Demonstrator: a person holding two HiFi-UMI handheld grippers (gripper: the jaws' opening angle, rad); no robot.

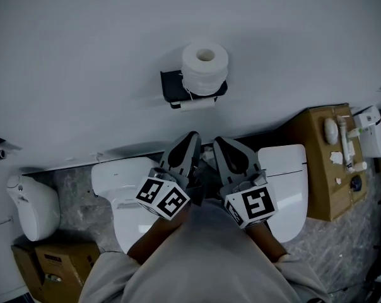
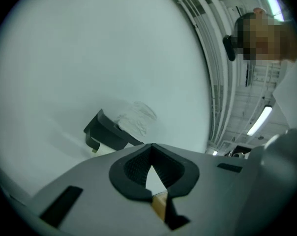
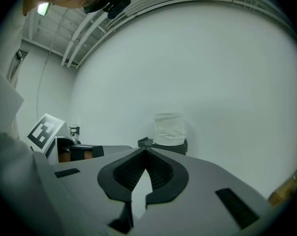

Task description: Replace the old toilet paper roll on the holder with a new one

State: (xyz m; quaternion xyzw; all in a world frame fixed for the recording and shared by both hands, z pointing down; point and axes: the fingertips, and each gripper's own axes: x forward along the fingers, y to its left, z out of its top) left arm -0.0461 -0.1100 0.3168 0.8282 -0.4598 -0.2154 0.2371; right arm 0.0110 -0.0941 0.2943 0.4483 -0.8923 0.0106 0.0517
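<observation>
Opening comes first, I judge: left gripper [image 1: 192,137] and right gripper [image 1: 221,142] are both closed on nothing, well short of the black wall holder [image 1: 171,86], where a full white paper roll [image 1: 205,68] stands above the thin pale old roll [image 1: 197,105] to be pulled off.

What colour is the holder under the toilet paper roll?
The holder is black, clearest in the head view.

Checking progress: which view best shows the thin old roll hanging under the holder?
The head view: the old roll shows along its whole length below the black holder. The left gripper view catches only a pale end of it. The right gripper view does not show it.
</observation>
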